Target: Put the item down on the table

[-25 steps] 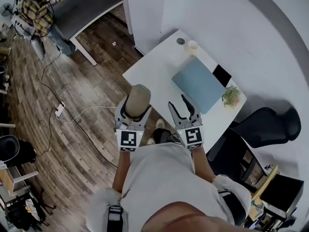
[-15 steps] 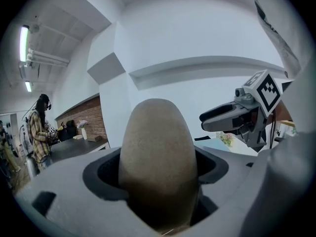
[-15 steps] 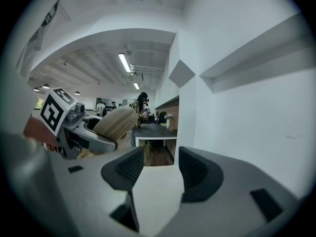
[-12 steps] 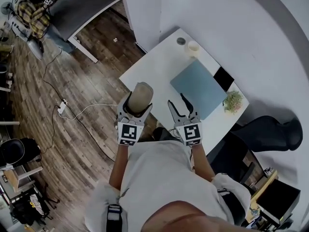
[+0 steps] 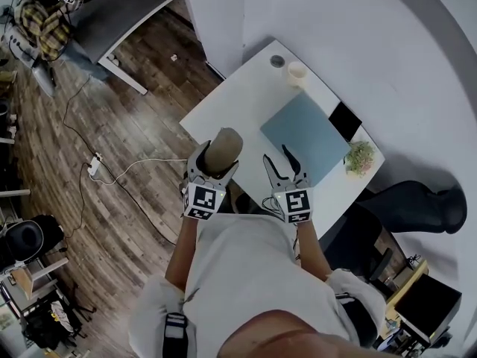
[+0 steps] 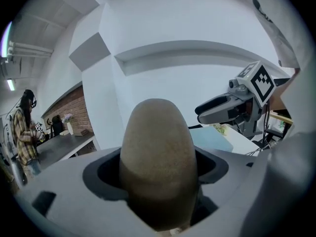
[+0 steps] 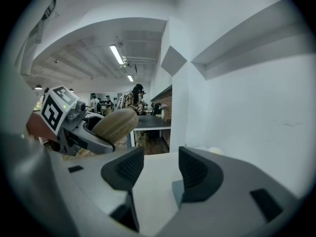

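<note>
A tan, egg-shaped item [image 5: 224, 145] stands upright between the jaws of my left gripper [image 5: 218, 157], which is shut on it. In the left gripper view the item [image 6: 157, 152] fills the gap between both pads. It hangs in the air over the near edge of the white table [image 5: 238, 99]. My right gripper [image 5: 283, 165] is beside it on the right, open and empty over the table's near side. In the right gripper view its pads [image 7: 193, 174] stand apart above the tabletop, with the held item [image 7: 116, 123] at the left.
A light blue mat [image 5: 304, 130] lies on the table ahead of the right gripper. Beyond it are a pale cup [image 5: 297, 71], a small grey disc [image 5: 277, 61], a black flat thing [image 5: 343, 119] and a small plant [image 5: 359, 155]. A black chair [image 5: 416, 203] stands at the right.
Both grippers have come a little nearer to the table, and the item now hangs over its near edge. The left gripper's hold and the right gripper's opening look unchanged.
</note>
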Demonstrator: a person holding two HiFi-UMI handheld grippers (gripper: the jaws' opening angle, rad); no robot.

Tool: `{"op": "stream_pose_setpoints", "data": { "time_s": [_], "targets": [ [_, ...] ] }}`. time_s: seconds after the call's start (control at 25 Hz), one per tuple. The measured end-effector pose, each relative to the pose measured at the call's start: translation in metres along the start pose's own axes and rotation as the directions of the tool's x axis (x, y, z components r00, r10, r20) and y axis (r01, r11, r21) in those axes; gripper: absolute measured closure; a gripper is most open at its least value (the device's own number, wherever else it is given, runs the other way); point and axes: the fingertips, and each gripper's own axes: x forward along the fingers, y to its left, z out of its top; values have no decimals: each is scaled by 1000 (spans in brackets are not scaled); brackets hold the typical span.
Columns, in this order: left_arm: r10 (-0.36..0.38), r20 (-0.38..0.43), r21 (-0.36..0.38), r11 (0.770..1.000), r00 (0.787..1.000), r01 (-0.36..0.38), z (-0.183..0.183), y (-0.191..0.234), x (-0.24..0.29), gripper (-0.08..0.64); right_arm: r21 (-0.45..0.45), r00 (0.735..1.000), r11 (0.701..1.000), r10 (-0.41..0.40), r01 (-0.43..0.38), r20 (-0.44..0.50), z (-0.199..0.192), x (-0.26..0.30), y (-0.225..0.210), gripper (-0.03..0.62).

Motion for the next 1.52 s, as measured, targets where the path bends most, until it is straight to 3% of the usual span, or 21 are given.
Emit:
{"op": "stream_pose_setpoints", "data": {
  "time_s": [0.32,0.72,1.08,1.52],
  "targets": [
    [-140,-33,13,990,990,141,-24,10,34,164,35,992,994,-102,105,-79,-22,18,-7,367],
    [-302,-120,89,946,946,313,-56,-1,75,164,70,964,977,-186,202,-190,-67,29,-13,367],
    [-379,-200,125,905,904,407,-86,-5,102,164,84,941,968,-205,235,-270,-96,44,-13,368],
    [-408,-298,107,884,863,455,-117,-4,128,164,114,923,965,-187,237,-336,-120,65,-12,369]
  ]
}}
